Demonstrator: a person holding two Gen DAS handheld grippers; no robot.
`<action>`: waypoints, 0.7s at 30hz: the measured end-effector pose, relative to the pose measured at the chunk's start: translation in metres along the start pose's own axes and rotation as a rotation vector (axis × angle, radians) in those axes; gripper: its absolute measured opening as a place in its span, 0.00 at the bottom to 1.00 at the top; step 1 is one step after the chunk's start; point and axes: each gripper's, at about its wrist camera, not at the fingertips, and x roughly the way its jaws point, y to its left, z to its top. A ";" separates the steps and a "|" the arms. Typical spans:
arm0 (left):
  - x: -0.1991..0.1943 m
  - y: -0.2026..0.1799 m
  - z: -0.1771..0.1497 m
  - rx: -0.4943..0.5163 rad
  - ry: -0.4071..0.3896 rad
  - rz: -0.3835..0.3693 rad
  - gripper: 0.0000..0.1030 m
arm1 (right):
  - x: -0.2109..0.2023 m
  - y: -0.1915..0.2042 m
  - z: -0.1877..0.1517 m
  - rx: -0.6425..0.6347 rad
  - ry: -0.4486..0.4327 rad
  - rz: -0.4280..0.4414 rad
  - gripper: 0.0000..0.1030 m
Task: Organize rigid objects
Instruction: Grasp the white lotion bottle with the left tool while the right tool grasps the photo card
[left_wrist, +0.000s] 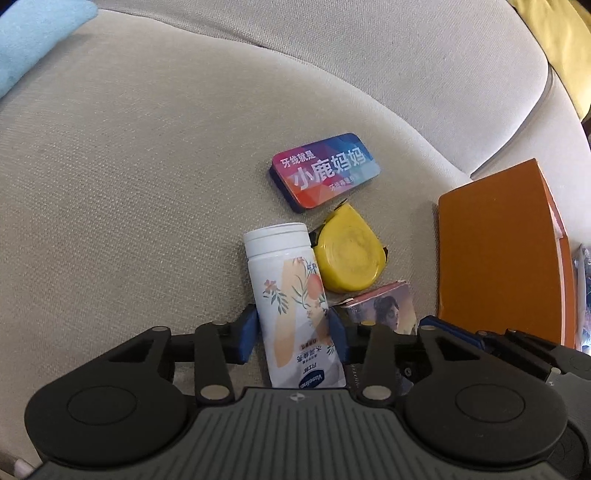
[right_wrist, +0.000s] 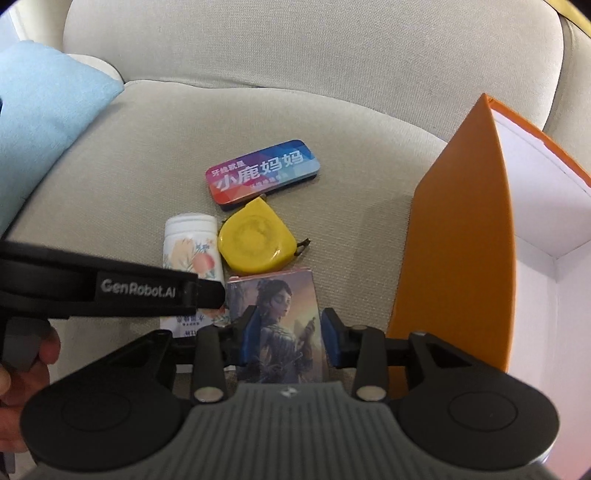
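A white Vaseline bottle (left_wrist: 291, 295) with a peach print lies on the beige sofa seat (left_wrist: 129, 184). My left gripper (left_wrist: 293, 332) is open, its blue pads flanking the bottle's lower half. A card box (right_wrist: 280, 321) with a painted woman lies just right of the bottle (right_wrist: 192, 251). My right gripper (right_wrist: 290, 336) is open, its pads at the card box's two long edges. A yellow tape measure (left_wrist: 347, 254) and a colourful flat tin (left_wrist: 325, 168) lie beyond. The left gripper's black body (right_wrist: 110, 291) crosses the right wrist view.
An orange box (right_wrist: 454, 240) with a white inside stands open on the right, close to the card box. A light blue cushion (right_wrist: 44, 122) lies at the left, with the sofa back (right_wrist: 295, 48) behind. A hand (right_wrist: 22, 365) shows at the lower left.
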 end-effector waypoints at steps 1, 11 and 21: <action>-0.001 0.000 0.000 -0.001 -0.006 -0.004 0.44 | 0.001 0.000 0.001 0.009 0.000 -0.006 0.38; -0.024 0.021 -0.005 -0.050 0.035 -0.021 0.29 | -0.004 0.007 -0.006 -0.050 0.023 -0.006 0.40; -0.043 0.054 -0.009 -0.113 0.064 -0.001 0.27 | 0.017 0.007 0.002 -0.001 0.061 0.012 0.58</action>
